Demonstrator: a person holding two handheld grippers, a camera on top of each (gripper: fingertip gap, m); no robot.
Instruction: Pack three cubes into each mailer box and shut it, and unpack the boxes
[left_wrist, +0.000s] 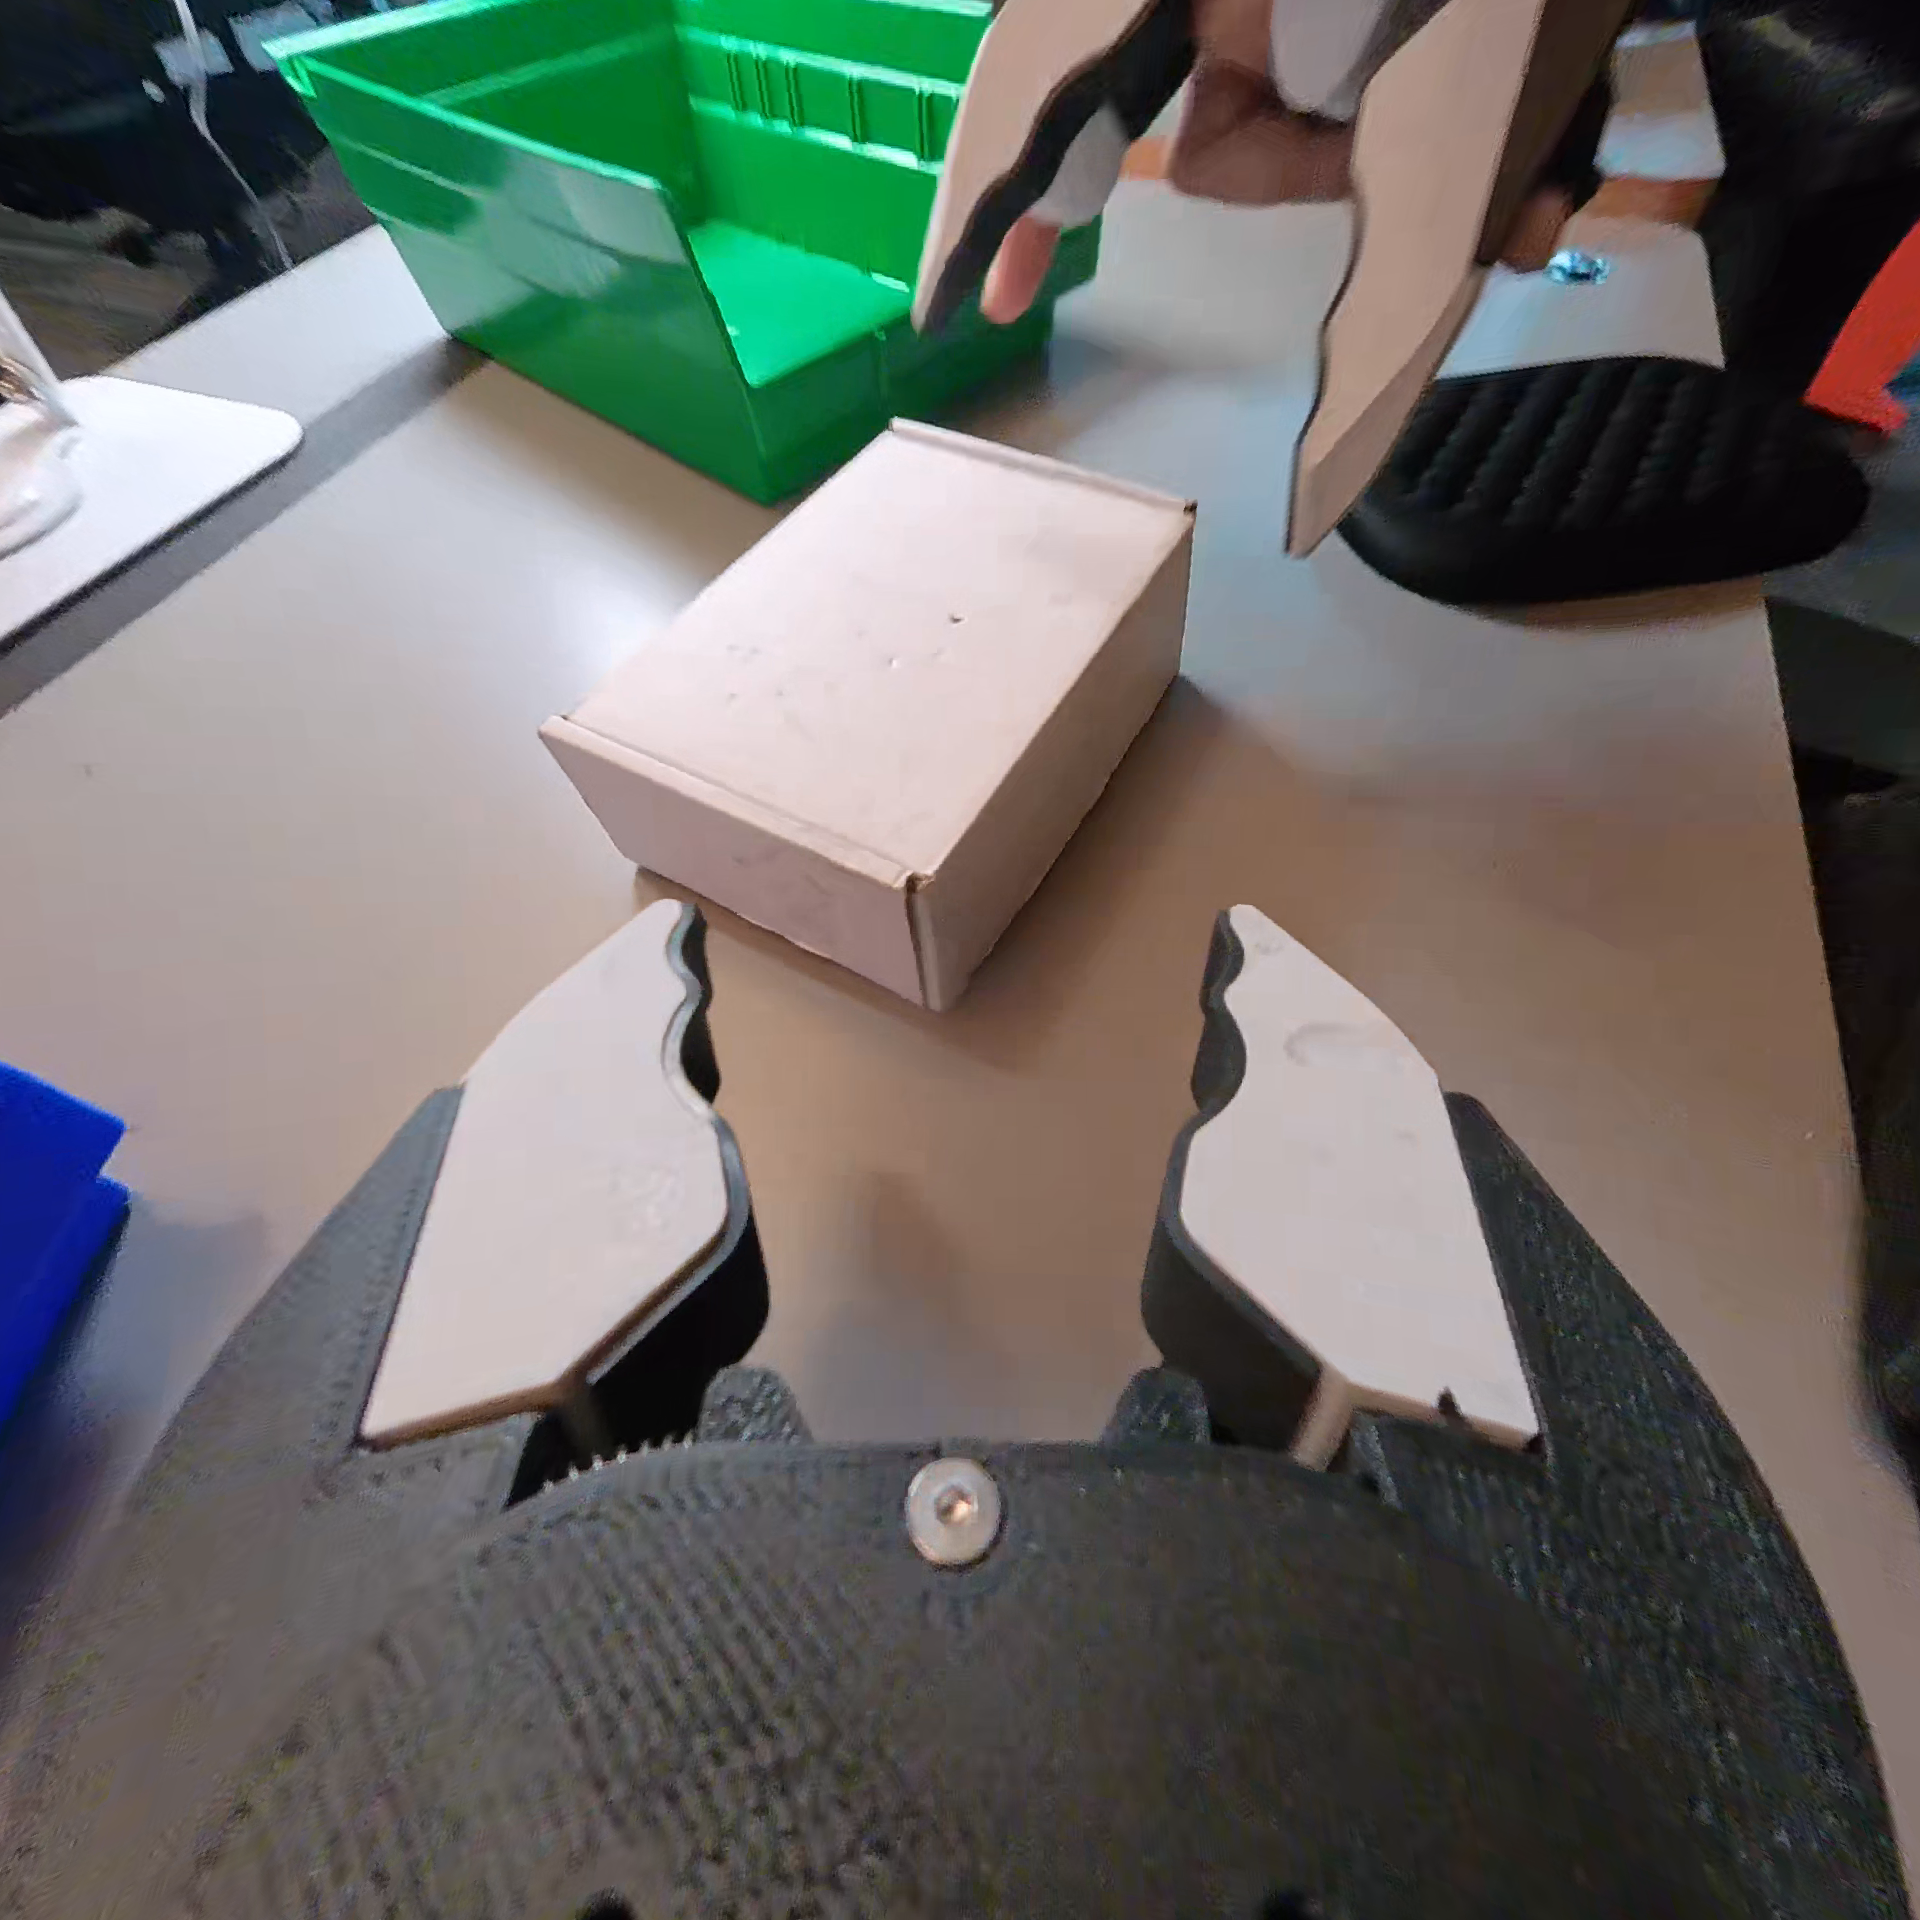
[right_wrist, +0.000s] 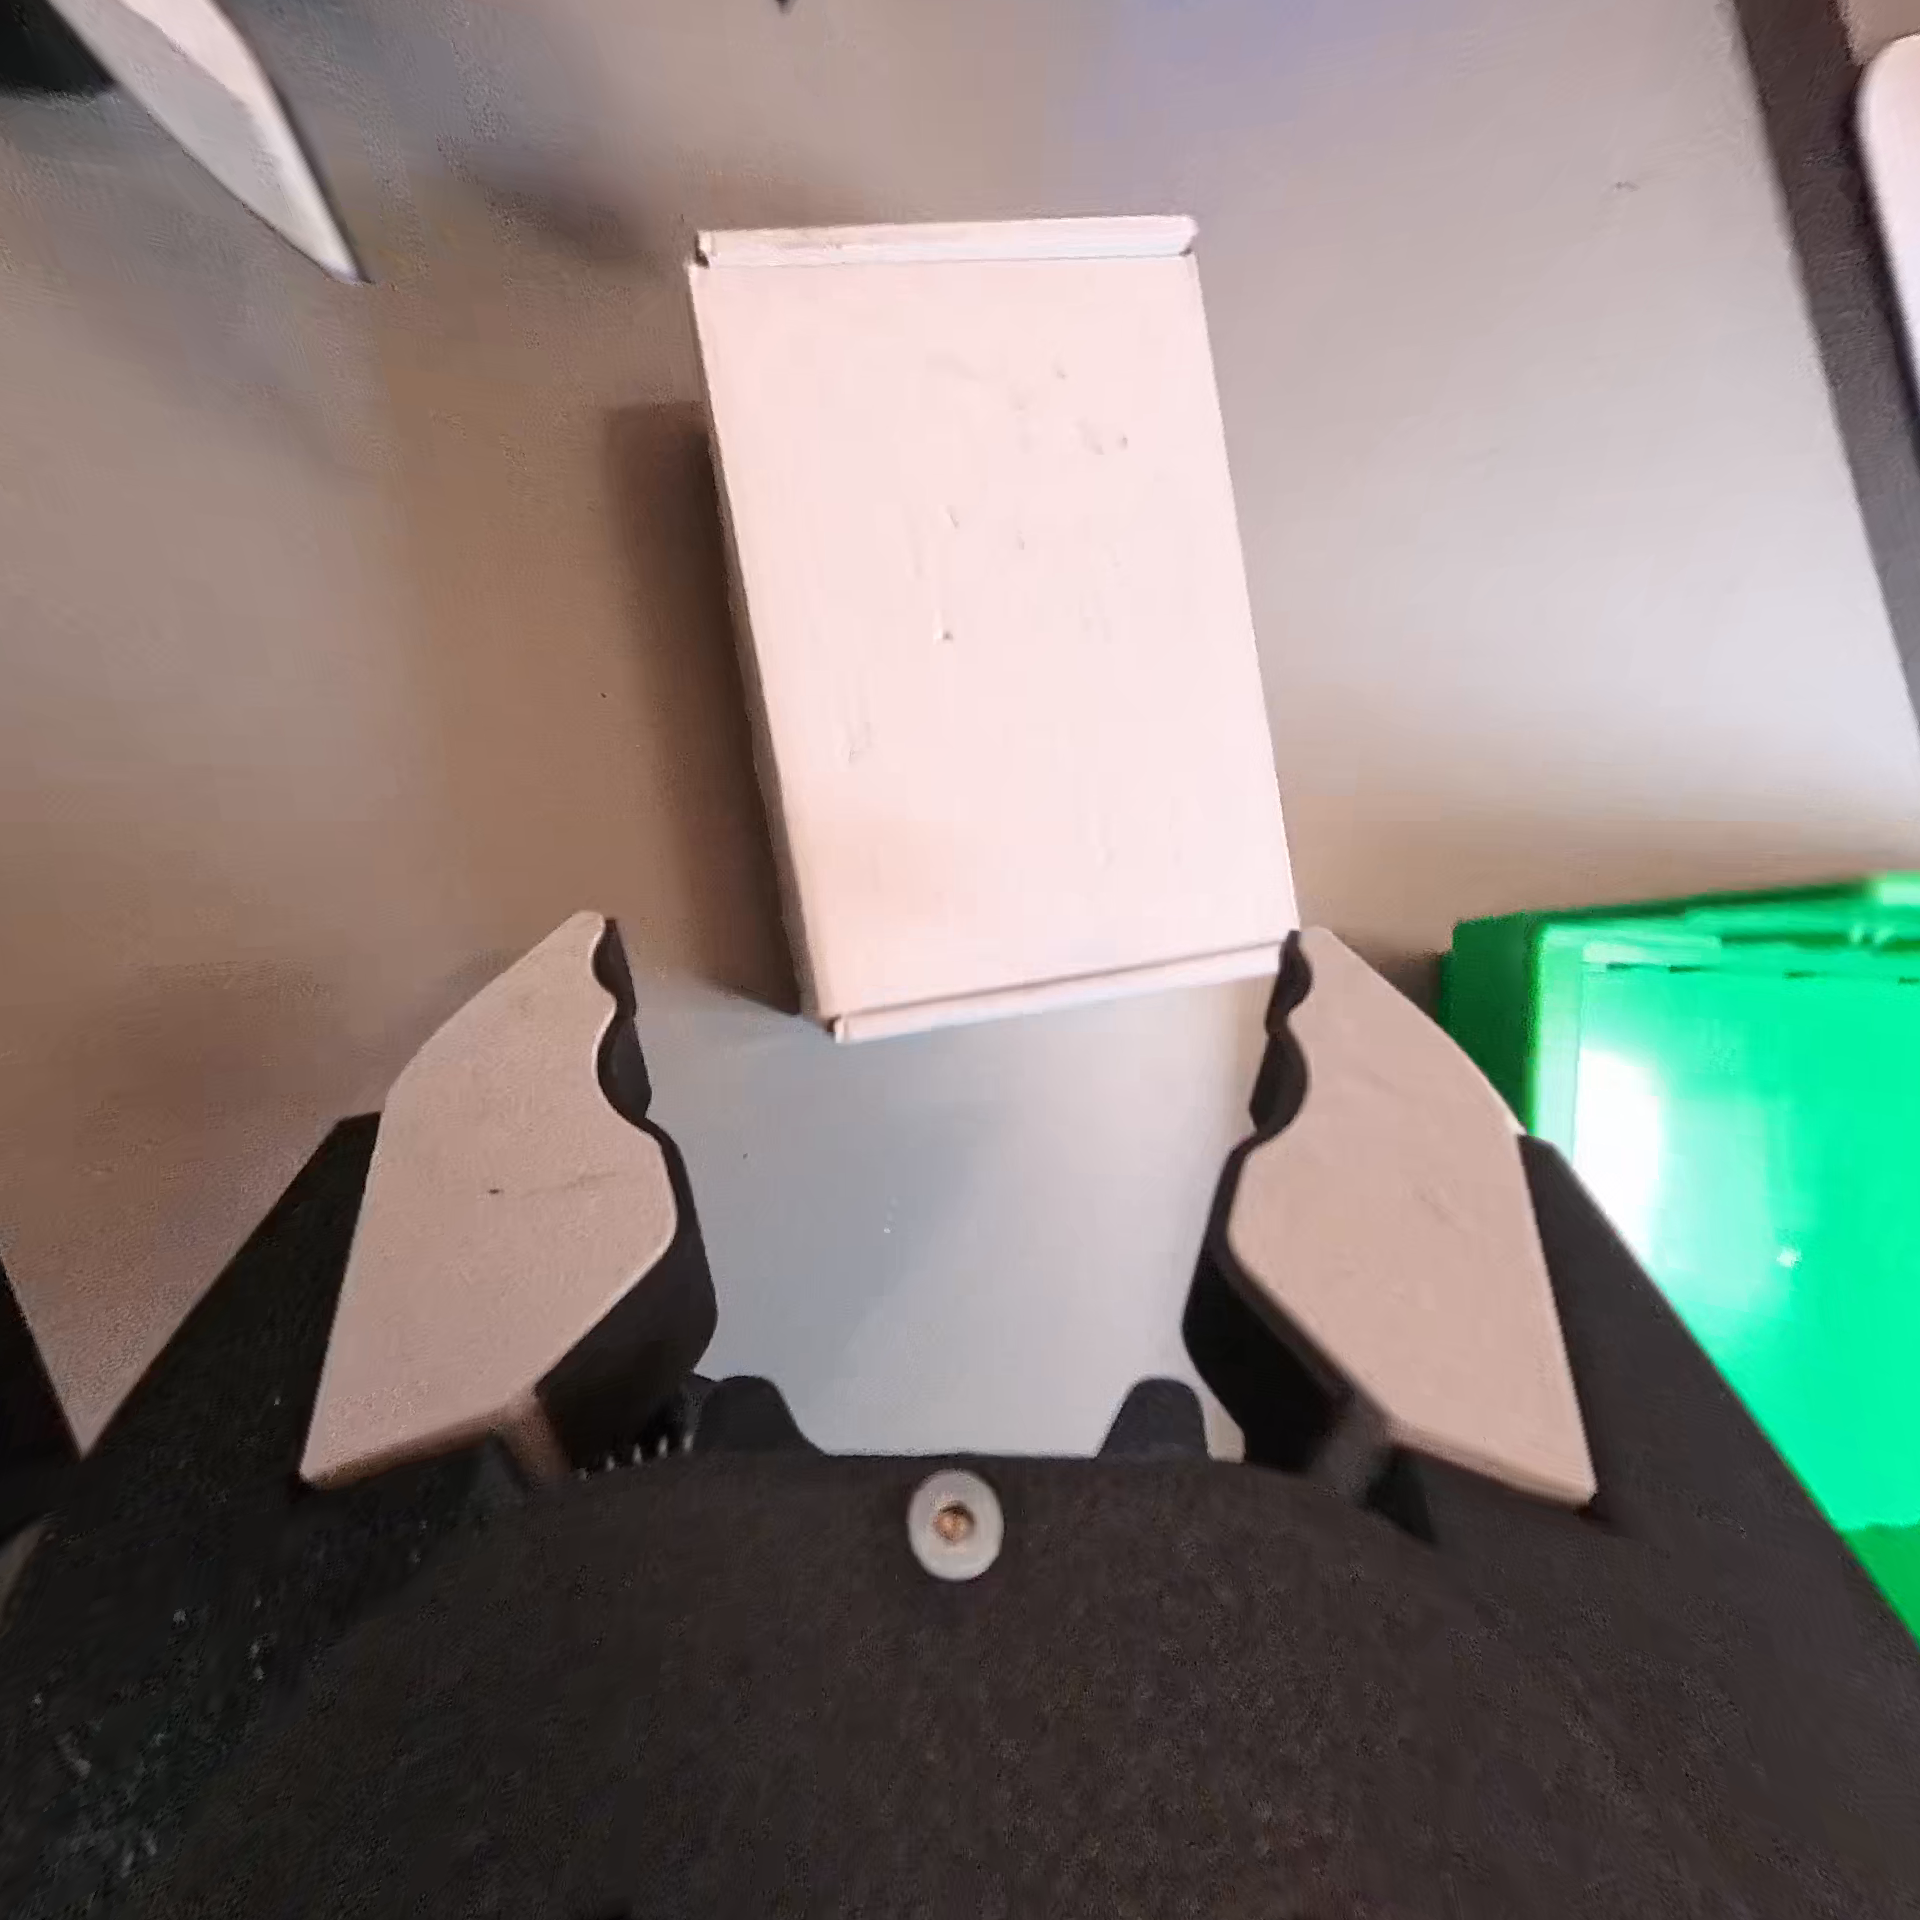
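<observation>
Bench (left_wrist: 312, 831): grey-beige surface carrying all items, dark strip along the far left edge. Green bin (left_wrist: 665, 239): open-topped plastic, standing on the bench beyond the box, interior ribbed on the far wall, no contents visible in the part shown; seen again in the right wrist view as a green bin (right_wrist: 1704, 1195) at the right edge, just beside the right finger. Black mesh object (left_wrist: 1600, 478): lying at the bench's right side, behind the far gripper. White flat base (left_wrist: 135, 468): resting at the left edge of the bench, well apart from the box. Blue object (left_wrist: 47, 1195): partly in frame at the left edge, kind not determinable. Mailer box (left_wrist: 883, 707): white cardboard, lid closed, resting flat on the bench near its centre, between the two grippers and just in front of the green bin; contents not visible. Same mailer box (right_wrist: 987, 623) in the right wrist view: lying lengthwise ahead of the fingers, near end just at the fingertips, touching cannot be confirmed. Left gripper (left_wrist: 956, 925): fingers spread wide, holding nothing, tips just short of the box's near corner. Right gripper (right_wrist: 951, 935): fingers spread wide, holding nothing, positioned above the box's near end; visible in the left wrist view as the right gripper (left_wrist: 1122, 416), raised above the bench beyond the box, held by a hand (left_wrist: 1247, 135).
</observation>
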